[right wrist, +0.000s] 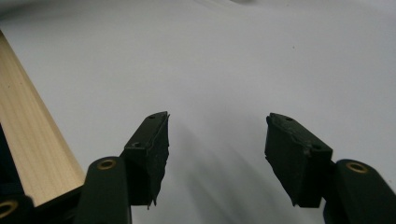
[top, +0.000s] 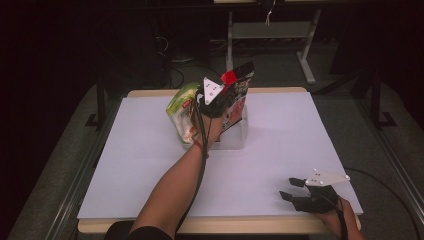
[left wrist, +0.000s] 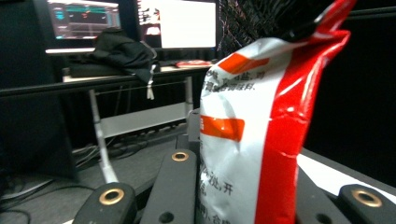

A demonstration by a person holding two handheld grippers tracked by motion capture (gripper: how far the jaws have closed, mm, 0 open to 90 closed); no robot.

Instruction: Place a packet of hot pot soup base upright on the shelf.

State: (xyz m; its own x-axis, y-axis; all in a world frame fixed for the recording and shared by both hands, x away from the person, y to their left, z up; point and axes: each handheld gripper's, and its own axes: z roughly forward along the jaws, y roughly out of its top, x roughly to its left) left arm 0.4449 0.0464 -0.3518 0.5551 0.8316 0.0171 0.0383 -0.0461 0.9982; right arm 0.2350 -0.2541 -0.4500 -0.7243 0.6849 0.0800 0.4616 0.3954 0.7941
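A red, white and black snack bag (top: 241,80) hangs tilted over a clear plastic box (top: 239,139) at the back middle of the table. My left gripper (top: 227,99) is shut on it. In the left gripper view the bag (left wrist: 252,140) stands upright between the two black jaws and hides their tips. A green and white bag (top: 181,107) leans at the box's left end, beside my left hand. Near the table's front right corner my right gripper (top: 288,188) stands open, with nothing but the white surface between its fingers (right wrist: 156,144).
A white sheet (top: 300,130) covers the table, and a wooden edge (right wrist: 28,140) shows at the front. Behind the table stand a white desk frame (top: 305,55), cables on the floor and lit monitors (left wrist: 177,23).
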